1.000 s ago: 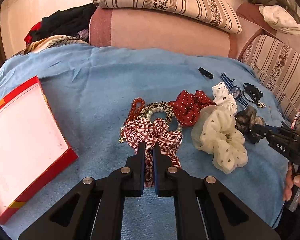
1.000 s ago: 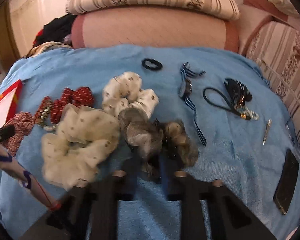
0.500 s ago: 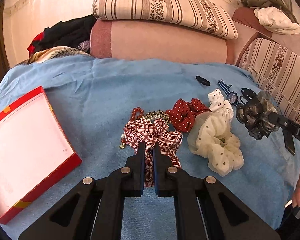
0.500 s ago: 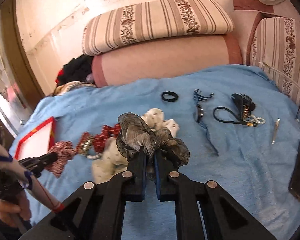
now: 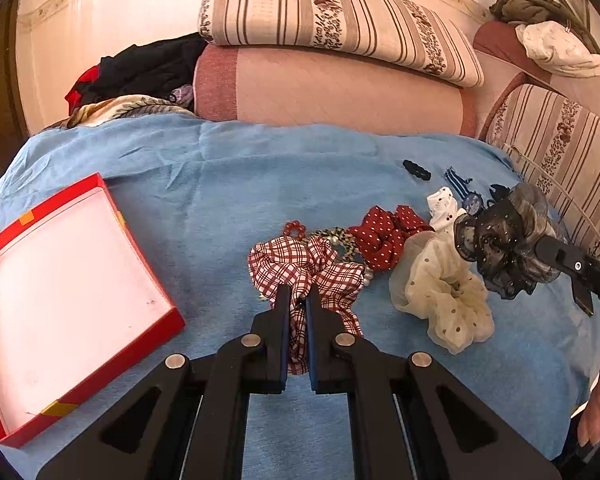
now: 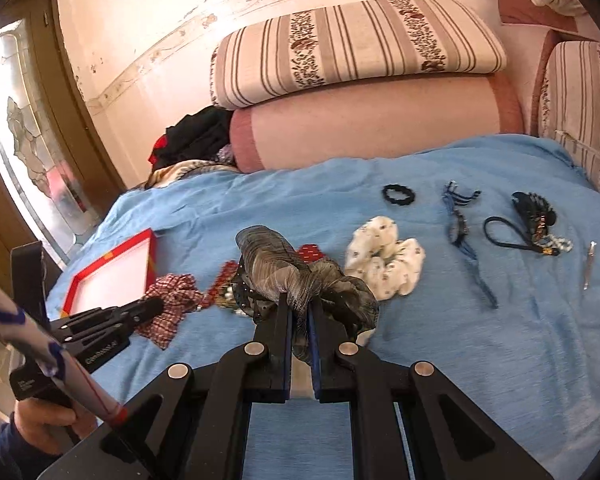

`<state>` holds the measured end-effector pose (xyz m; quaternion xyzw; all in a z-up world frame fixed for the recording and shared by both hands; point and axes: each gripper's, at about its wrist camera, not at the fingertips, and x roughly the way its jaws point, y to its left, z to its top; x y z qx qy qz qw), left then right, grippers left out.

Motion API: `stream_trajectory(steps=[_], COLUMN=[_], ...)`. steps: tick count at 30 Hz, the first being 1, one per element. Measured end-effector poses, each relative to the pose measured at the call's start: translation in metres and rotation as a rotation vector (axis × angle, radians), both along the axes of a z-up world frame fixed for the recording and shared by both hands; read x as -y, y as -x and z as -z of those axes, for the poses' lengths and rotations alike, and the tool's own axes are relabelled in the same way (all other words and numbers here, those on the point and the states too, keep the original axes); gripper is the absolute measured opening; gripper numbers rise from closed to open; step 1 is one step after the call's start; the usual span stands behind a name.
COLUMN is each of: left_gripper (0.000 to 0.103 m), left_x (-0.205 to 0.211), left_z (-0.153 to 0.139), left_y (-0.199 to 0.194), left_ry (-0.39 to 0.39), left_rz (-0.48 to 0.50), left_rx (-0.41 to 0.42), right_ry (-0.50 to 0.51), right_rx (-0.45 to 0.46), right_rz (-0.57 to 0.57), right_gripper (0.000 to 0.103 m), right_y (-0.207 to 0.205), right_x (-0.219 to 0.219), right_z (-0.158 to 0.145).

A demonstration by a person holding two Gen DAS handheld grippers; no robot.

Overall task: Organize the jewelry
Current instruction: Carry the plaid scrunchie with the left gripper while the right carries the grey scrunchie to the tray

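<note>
Quick count from my end: five scrunchies in all. My left gripper (image 5: 298, 300) has its jaws clamped on the plaid scrunchie (image 5: 304, 268), which sits on the blue bedspread (image 5: 260, 168) near the middle. My right gripper (image 6: 300, 308) has its jaws pinched on the grey scrunchie (image 6: 296, 272), held up off the bedspread over the pile. The other three lie loose: a red dotted one (image 5: 384, 236), a cream sheer one (image 5: 440, 288) and a white printed one (image 6: 386, 260), all right of the plaid.

One red box (image 5: 72, 292), open, sits at the bedspread's left edge. Toward the far right I count one black hair tie (image 6: 399, 194), one blue strap (image 6: 460, 228), one black tassel loop (image 6: 532, 220) and one pair of tweezers (image 6: 589, 264). Some beads (image 5: 296, 229) peek out behind the plaid; can't count those.
</note>
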<state>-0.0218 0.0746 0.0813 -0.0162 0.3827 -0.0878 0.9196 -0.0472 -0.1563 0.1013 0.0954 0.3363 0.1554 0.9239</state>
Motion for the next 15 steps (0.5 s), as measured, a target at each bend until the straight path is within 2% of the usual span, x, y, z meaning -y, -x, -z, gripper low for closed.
stream_trajectory(steps=[11, 15], left_gripper=[0.007, 0.007], left_x=[-0.047, -0.069], left_z=[-0.013, -0.018], left_y=[0.009, 0.011], left_ry=[0.029, 0.047], left_rz=[-0.091, -0.133], left_rx=[0.026, 0.037], right_ry=[-0.052, -0.047], right_rx=[-0.02, -0.016], right_rz=[-0.048, -0.091], right_gripper=[0.008, 0.008], right_y=[-0.001, -0.004], right_x=[-0.043, -0.072], right_z=[-0.012, -0.02])
